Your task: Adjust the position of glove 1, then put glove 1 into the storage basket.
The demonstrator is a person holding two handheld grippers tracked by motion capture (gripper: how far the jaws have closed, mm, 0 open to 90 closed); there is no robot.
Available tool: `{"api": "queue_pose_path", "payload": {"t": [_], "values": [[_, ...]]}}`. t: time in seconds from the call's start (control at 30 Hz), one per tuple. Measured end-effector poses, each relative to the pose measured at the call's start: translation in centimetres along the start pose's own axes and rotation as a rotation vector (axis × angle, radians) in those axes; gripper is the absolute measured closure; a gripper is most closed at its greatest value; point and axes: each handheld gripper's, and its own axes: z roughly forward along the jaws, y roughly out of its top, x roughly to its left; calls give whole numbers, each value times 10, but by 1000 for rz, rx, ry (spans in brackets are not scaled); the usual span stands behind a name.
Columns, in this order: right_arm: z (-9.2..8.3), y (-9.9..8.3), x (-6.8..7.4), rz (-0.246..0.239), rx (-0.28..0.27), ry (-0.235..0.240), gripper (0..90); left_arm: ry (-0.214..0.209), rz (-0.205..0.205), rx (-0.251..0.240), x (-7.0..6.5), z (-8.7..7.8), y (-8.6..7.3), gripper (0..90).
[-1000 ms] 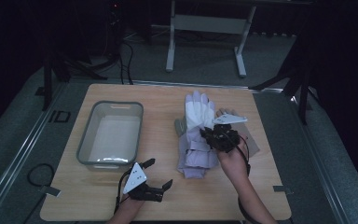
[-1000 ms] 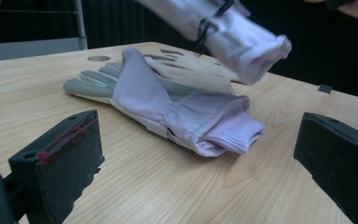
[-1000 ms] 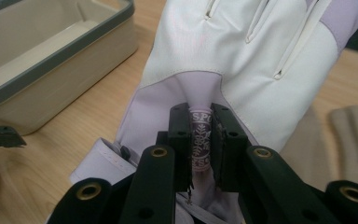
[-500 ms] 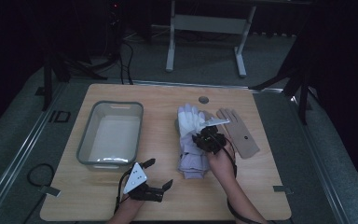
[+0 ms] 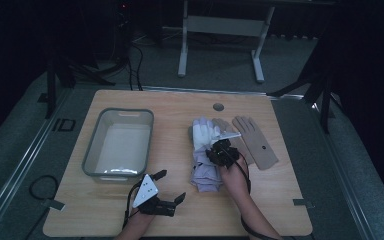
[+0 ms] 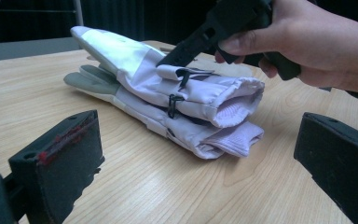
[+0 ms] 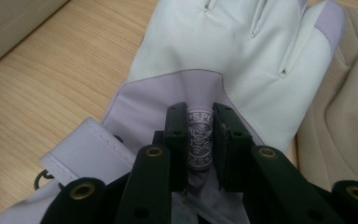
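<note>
The right gripper (image 7: pixel 199 135) pinches a fold of the top white-and-lilac fabric glove (image 7: pixel 242 51) between its fingers, while the left gripper (image 6: pixel 200 163) gapes empty.

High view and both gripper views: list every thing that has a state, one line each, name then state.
Top white-and-lilac glove: lying on the second glove, back fabric pinched up.
Lower white-and-lilac glove: flat on the table, underneath.
Tan gloves: flat, apart from the grippers.
Grey tub: upright, nothing inside.
Right gripper: shut on the top glove's fabric.
Left gripper: open, holding nothing.
</note>
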Motion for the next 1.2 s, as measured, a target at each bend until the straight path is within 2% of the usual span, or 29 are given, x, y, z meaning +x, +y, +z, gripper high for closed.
{"api": "queue_pose_path", "payload": {"t": [0.13,0.2,0.27,0.37,0.5,0.57,0.63,0.7,0.73,0.8,0.83,0.87,0.9,0.93,0.97,1.0,1.03,1.1,1.17,1.2], "values": [[-5,-9,3,-13,8,-2,768,1,1,1,0,0,0,11],[-8,-14,4,-3,-3,-5,764,2,2,2,0,0,0,11],[-10,-16,3,2,-15,1,727,3,0,2,0,0,0,11],[-13,-16,-1,12,-51,29,636,4,-3,8,0,1,0,11],[-20,-14,-6,28,-83,65,436,11,-3,19,0,2,1,11],[-23,-13,-8,26,-97,62,346,26,14,40,-2,3,2,11],[-27,-13,-11,26,-98,94,213,32,42,54,-5,5,3,11],[-31,-12,-14,29,-124,112,169,39,52,75,-7,7,6,11],[-34,-12,-16,24,-123,138,129,39,46,74,-7,8,7,11],[-39,-13,-20,9,-141,157,139,38,15,77,-5,8,11,11],[-43,-14,-22,-10,-156,160,141,38,15,77,-5,8,11,11],[-45,-14,-25,-20,-160,161,141,37,-15,95,-2,9,15,11],[-48,-15,-27,-24,-171,171,141,34,-37,95,-1,9,17,11],[-48,-15,-27,-24,-171,171,141,34,-37,95,-1,9,17,11],[-52,-16,-30,-24,-177,183,141,14,-70,80,0,10,22,11],[-52,-16,-30,-24,-177,183,141,14,-70,80,0,10,22,11],[-62,-17,-39,-52,-212,168,134,10,-61,82,0,12,27,11],[-67,-18,-43,-62,-238,163,133,-1,-29,100,-4,18,36,11],[-70,-17,-49,-61,-246,144,134,-18,-34,121,-5,24,42,11],[-71,-16,-52,-50,-236,139,134,-24,-50,136,-6,28,47,11]]}}
